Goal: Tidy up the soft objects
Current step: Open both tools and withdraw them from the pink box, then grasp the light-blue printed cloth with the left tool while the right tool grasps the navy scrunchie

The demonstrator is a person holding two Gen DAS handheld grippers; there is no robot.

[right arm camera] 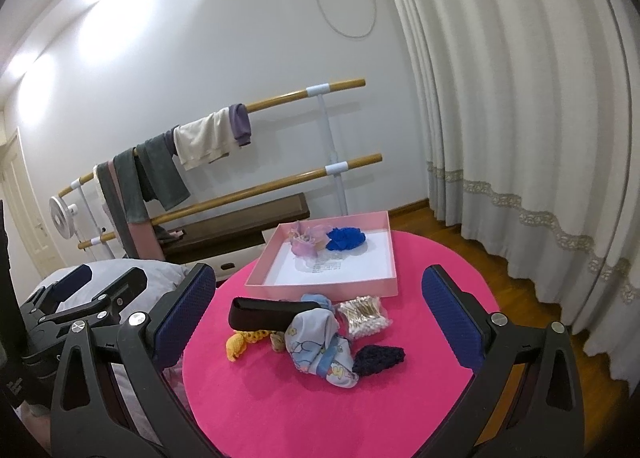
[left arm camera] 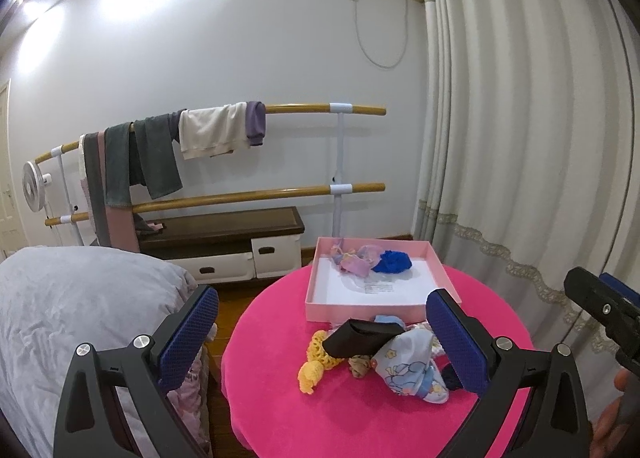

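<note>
Both tongs spread wide, empty: left gripper [left arm camera: 322, 338], right gripper [right arm camera: 318, 316]. Printed cloth [right arm camera: 320, 346] near pink box [right arm camera: 320, 285]: light, floppy (pinch bunched middle).

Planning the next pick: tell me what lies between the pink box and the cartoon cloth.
A black band and a light blue scrunchie, per the right wrist view.

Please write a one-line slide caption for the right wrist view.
Open right hand-held gripper hovers over soft items on a pink table, pink box behind.
</note>
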